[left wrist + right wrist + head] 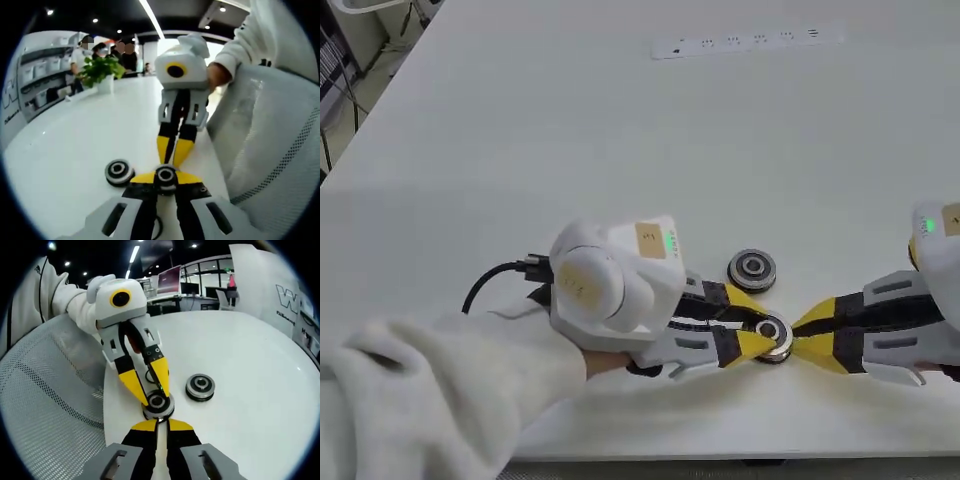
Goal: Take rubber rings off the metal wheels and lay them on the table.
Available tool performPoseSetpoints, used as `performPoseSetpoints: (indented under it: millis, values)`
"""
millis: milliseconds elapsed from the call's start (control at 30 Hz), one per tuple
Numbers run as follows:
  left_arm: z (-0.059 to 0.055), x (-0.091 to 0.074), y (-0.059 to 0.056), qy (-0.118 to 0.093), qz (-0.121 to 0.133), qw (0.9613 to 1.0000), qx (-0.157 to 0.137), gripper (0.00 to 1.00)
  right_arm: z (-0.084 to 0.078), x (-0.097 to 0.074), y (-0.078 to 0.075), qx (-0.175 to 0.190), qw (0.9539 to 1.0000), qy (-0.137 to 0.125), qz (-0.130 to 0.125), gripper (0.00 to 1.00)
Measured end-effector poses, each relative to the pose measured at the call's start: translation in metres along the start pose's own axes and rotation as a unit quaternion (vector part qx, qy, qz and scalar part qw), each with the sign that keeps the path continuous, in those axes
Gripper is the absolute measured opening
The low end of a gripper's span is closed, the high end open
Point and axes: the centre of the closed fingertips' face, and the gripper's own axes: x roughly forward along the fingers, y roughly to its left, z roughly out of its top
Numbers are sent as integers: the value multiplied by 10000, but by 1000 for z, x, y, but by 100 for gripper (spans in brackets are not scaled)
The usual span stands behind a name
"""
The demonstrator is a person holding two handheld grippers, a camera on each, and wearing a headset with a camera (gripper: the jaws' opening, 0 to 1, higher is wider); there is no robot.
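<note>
Your left claw [765, 332] is clamped on a metal wheel [773, 338] near the front edge of the white tabletop [620, 150], one yellow tip on each side. Your right claw [799, 335] comes in from 3 o'clock with its jaws drawn together and its tips against the wheel's rim. Whether they pinch anything, you cannot tell. A second wheel [752, 268] lies flat just beyond, at about 12 o'clock from the held one, apart from both claws.

The head view gives you a power strip [750, 42] at 12 o'clock by the far edge. It also shows a black cable [485, 285] leaving the left claw's body toward 9 o'clock.

The left gripper view puts the second wheel at 9 o'clock of the held one. Far down the tabletop, at 11 o'clock, it shows a potted plant [99, 70], with shelves and standing people behind.

The right gripper view puts the second wheel at 2 o'clock and shows monitors [169, 280] at 12 o'clock.

Both gripper views catch a mesh chair [280, 165] beside the tabletop and lit ceiling strips.
</note>
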Motion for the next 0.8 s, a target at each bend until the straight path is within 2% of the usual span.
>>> performPoseSetpoints:
  millis: [167, 200, 233, 367, 400, 433, 567, 733, 767, 800]
  values:
    - [0, 0, 0, -21, 3, 10000, -15, 14, 0, 0, 0, -2, 10000, 61, -5, 0]
    - [1, -1, -1, -35, 5, 10000, -24, 14, -1, 0, -5, 233, 9996, 88, -122, 0]
    - [1, -1, -1, -49, 13, 10000, -20, 14, -1, 0, -2, 471, 9988, 98, -5, 0]
    - [1, -1, -1, -59, 27, 10000, 4, 14, 0, 0, -4, 565, 9984, 72, -13, 0]
    - [1, -1, -1, -65, 27, 10000, 4, 14, 0, 0, -4, 733, 9973, 76, -29, 0]
    - [2, -1, -2, -73, 26, 10000, -4, 14, -1, 0, -3, 1009, 9949, 87, -16, 0]
    - [2, -1, -2, -74, 32, 9999, 61, 14, -1, -2, -6, 1578, 9875, -10, 1, 0]
    - [2, -1, -2, -90, 40, 9999, 79, 14, 5, -6, -10, 2292, 9728, -337, 56, 0]
    - [2, -2, -2, -97, 47, 9999, 83, 14, 8, -7, -11, 2482, 9676, -448, 76, 0]
    - [2, -2, -2, -99, 53, 9999, 87, 14, 13, -10, -10, 2794, 9580, -617, 209, 0]
